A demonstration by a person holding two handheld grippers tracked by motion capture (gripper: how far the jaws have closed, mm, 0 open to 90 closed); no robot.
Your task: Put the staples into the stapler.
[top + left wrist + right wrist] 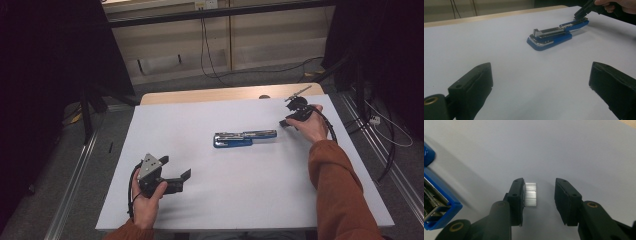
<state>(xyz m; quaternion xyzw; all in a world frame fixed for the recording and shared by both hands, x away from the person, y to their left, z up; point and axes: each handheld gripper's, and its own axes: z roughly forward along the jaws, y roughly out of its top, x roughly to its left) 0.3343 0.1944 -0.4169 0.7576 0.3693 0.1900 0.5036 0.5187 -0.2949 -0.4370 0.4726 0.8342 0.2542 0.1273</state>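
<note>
The white bench (pixel 240 185) holds a blue stapler (pixel 244 138), lying open mid-frame. The left gripper (pixel 176 175), lower left, has wide, empty jaws. The right gripper (pixel 539 195), upper right, has half-open jaws around a small staple strip (pixel 530 194), one touching it.

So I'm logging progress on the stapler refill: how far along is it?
Done: the blue stapler lies opened flat mid-table, its metal channel exposed. In hand: the right gripper straddles a strip of staples lying on the table; one pad touches it, the other stands apart, so it is not yet gripped. Left: lifting the strip, loading it, closing the stapler. The left gripper hangs open near the table's front edge.
</note>
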